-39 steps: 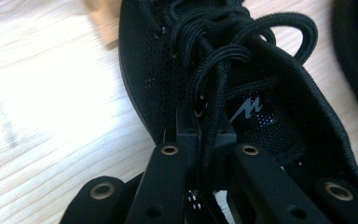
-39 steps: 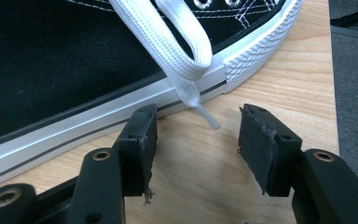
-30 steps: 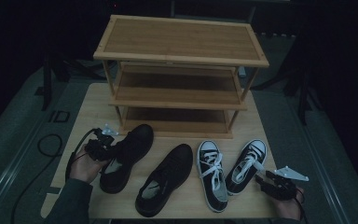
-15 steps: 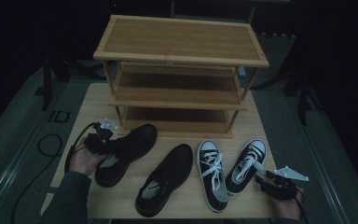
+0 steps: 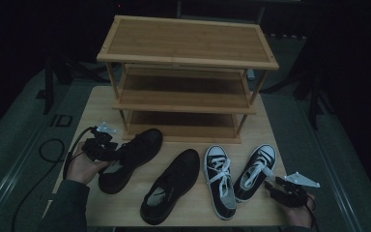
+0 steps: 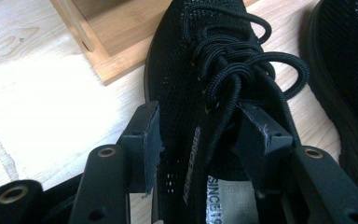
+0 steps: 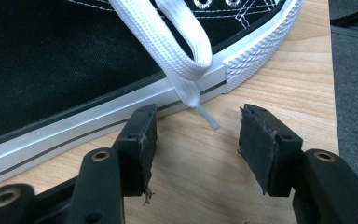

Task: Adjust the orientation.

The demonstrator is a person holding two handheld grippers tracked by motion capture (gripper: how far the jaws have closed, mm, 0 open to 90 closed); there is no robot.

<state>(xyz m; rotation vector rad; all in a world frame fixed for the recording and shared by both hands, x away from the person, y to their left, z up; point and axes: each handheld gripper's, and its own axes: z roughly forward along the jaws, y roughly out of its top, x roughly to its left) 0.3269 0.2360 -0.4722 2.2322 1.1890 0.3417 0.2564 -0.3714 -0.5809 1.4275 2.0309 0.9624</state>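
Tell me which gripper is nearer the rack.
Left. The left gripper sits at the black shoe just before the rack; the right gripper is at the table's near edge.

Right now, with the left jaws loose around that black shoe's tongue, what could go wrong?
1. The left gripper has just been opening; its jaws straddle the tongue of the black shoe, so withdrawing could snag the black laces.
2. That shoe's toe sits close to the rack, so a nudge could knock its leg.
3. The right gripper stands open by the sneaker's white lace and could catch it.
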